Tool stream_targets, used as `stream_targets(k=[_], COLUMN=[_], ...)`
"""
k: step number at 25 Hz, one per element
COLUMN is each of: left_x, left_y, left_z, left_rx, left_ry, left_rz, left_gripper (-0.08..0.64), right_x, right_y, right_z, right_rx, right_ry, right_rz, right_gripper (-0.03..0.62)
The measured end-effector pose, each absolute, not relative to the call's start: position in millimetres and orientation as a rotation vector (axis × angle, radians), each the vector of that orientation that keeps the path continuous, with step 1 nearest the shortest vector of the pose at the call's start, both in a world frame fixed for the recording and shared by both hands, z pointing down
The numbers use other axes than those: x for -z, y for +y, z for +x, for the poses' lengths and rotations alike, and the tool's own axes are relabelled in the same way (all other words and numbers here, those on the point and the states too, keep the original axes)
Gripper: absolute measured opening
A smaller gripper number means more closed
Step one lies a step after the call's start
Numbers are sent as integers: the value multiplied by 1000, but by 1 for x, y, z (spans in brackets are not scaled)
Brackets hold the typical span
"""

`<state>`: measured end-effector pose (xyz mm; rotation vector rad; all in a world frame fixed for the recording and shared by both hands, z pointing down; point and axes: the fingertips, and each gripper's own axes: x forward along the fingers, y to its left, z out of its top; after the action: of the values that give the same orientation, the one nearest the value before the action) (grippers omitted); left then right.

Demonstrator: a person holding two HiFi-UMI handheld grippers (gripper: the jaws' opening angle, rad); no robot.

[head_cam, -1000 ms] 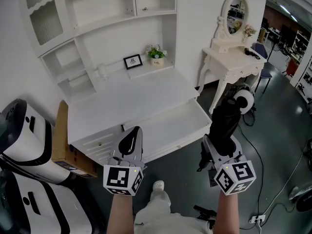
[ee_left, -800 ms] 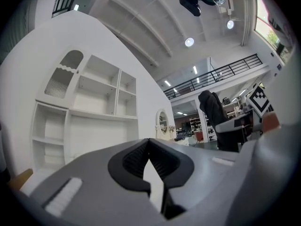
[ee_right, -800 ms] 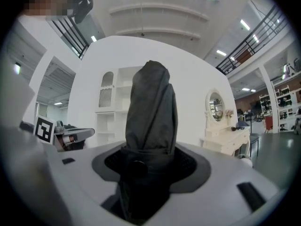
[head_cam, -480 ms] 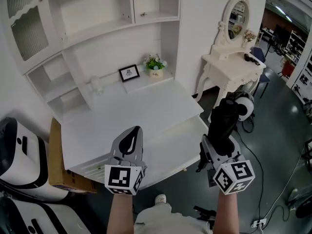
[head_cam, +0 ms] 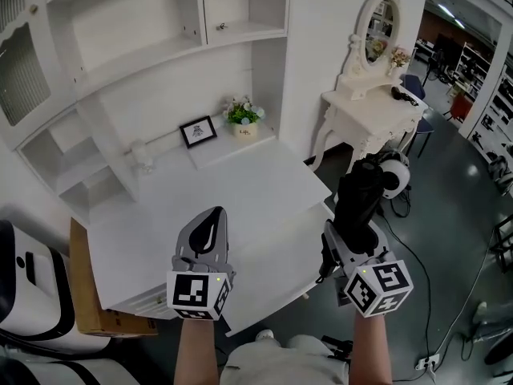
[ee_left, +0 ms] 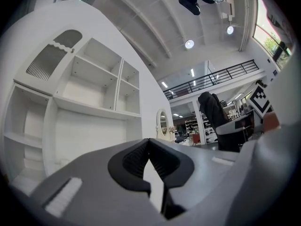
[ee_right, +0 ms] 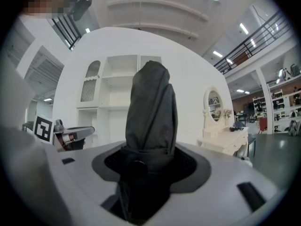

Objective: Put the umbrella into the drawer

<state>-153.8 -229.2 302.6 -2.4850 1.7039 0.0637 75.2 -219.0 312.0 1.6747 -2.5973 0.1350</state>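
A black folded umbrella (head_cam: 358, 196) stands up out of my right gripper (head_cam: 355, 233), which is shut on its lower end; in the right gripper view the umbrella (ee_right: 151, 107) fills the space between the jaws of that gripper (ee_right: 148, 155). My left gripper (head_cam: 212, 213) is shut and holds nothing, its tips meeting in the left gripper view (ee_left: 149, 142). It hovers over the white desk top (head_cam: 160, 215). The open white drawer (head_cam: 276, 259) lies between and below the two grippers. The right gripper is over the drawer's right end.
A white shelf unit (head_cam: 160, 38) rises behind the desk, with a small picture frame (head_cam: 196, 131) and a flower pot (head_cam: 243, 115). A white dressing table with an oval mirror (head_cam: 369, 95) stands to the right. A cardboard box (head_cam: 84, 295) sits at the left. Cables lie on the floor (head_cam: 457, 311).
Both grippers have moved forward toward the desk, so the desk and drawer now lie closer under them. The umbrella stays held in the right gripper.
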Motion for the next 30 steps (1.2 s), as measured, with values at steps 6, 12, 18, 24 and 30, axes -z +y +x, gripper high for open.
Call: stream_targets(k=[6,12,18,24,30], left_x=[-315,-331,-351,-370,-385], left_y=[-254,-273,-291,-306,-317], left_z=[-155,-144,-131,-121,-113], left_rx=[-62,-22,28,92,143], left_ry=[1724,1735,1767,1795,1813], left_rz=[-2509,-2538,-2568,-2576,-2592], left_gripper=[9,9,9,9,9], right_x=[-322,-352,-404,-462,-509], right_y=[-245,-273,-299,-317,-324], right_z=[75,85,100,116,118], right_rx=[-167,-260,-488,-791,-954], right_ry=[-2585,-2542,-2497,-2415,-2323], right_rz=[1677,1692,1701,1736,1705], right_gripper=[249,249,249,249,249])
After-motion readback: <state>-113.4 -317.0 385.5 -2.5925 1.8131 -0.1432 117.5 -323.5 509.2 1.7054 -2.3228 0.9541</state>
